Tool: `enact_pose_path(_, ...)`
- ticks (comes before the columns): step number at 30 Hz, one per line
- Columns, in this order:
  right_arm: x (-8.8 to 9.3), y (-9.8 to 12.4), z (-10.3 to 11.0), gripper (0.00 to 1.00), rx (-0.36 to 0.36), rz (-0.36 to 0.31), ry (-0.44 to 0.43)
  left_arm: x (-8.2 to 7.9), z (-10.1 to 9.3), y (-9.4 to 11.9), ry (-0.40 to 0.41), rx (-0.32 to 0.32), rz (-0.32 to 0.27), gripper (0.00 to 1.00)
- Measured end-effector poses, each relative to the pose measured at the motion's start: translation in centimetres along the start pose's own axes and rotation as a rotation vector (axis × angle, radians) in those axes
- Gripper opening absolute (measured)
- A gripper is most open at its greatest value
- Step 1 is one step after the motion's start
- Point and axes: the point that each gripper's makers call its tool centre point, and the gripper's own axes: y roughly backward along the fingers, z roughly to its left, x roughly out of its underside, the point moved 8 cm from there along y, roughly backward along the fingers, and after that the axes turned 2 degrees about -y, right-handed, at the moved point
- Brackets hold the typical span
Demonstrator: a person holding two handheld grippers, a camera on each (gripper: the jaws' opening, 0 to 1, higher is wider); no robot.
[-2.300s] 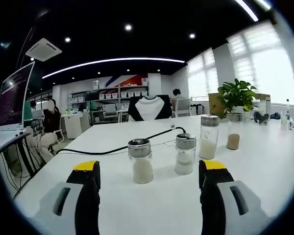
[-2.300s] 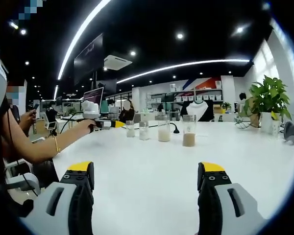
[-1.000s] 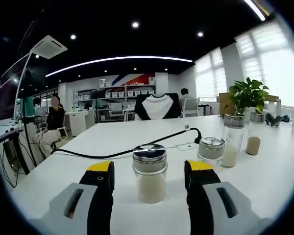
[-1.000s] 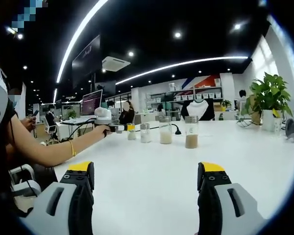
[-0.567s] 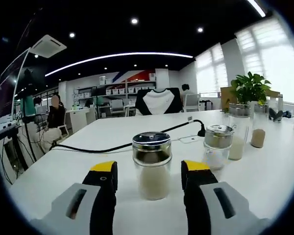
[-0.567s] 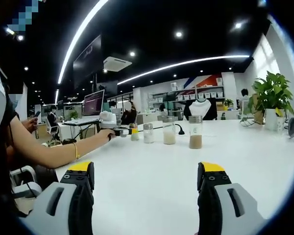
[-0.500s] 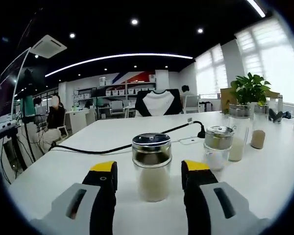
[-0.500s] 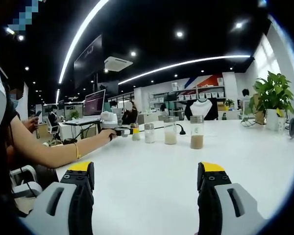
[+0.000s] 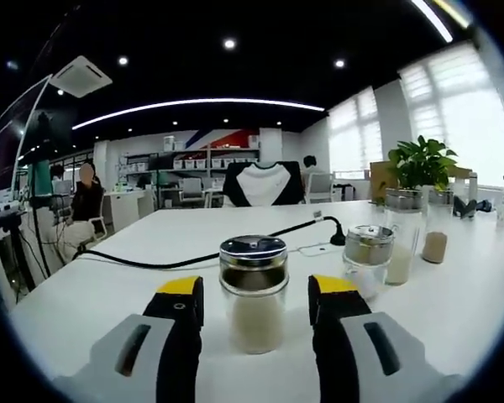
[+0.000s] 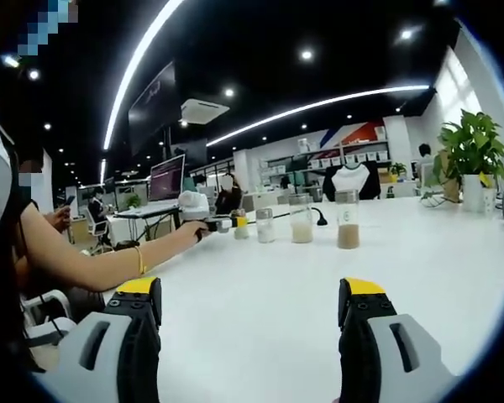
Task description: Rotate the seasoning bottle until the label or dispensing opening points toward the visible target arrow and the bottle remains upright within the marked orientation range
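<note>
In the left gripper view, the left gripper (image 9: 254,294) has its yellow-tipped jaws apart on either side of the seasoning bottle (image 9: 254,291), which stands upright on the white surface (image 9: 134,281) between them. Narrow gaps seem to show on both sides of the glass, though with the fisheye curve contact cannot be ruled out. The bottle has a shiny metal cap and pale powder filling its lower part; no label or writing can be read on it, and no arrow or mark can be made out on the surface.

Just right of it and a little farther stands a second short bottle (image 9: 367,258) with a metal cap, then a tall bottle (image 9: 401,235) of pale grains and, farther right, a bottle of brown grains (image 9: 436,236). A black cable (image 9: 202,257) runs across the surface behind them. A potted plant (image 9: 422,164) stands at the far right, and a dark chair with a white panel (image 9: 262,184) at the far edge.

In the right gripper view, the right gripper (image 10: 250,319) hangs over bare white surface, jaws wide apart, holding nothing. Far ahead the same row of bottles (image 10: 301,220) stands small, their contents hard to tell except the brown one at the right end. A person's arm (image 10: 101,260) with a bracelet reaches in from the left, holding the left gripper at the row's left end.
</note>
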Motion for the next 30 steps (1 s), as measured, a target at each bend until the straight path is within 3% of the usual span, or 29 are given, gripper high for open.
enact_pose_path(3,0.0,0.0,0.0,0.87,0.003,0.005,0.007,-0.2,-0.1,0.6,-0.002,-0.016,-0.018,0.46)
enact_pose_path(9,-0.1,-0.2,0.6,0.76,-0.033,-0.044,-0.022,0.2,0.0,1.0,0.037,-0.008,-0.015,0.46)
enact_pose_path(14,-0.4,0.0,1.4,0.56,-0.065,-0.073,0.049,-0.1,-0.5,1.5,0.05,0.004,-0.027,0.46)
enact_pose_path(19,-0.4,-0.1,1.2,0.57,-0.062,-0.066,0.053,0.1,-0.7,1.7,0.051,-0.001,-0.026,0.45)
enact_pose_path(22,-0.6,0.0,0.9,0.57,-0.046,-0.075,0.05,-0.1,-1.1,1.9,0.025,-0.04,-0.029,0.45)
enact_pose_path(30,-1.5,0.6,0.2,0.63,0.04,-0.101,0.068,-0.4,-2.3,1.4,0.044,-0.014,-0.041,0.42)
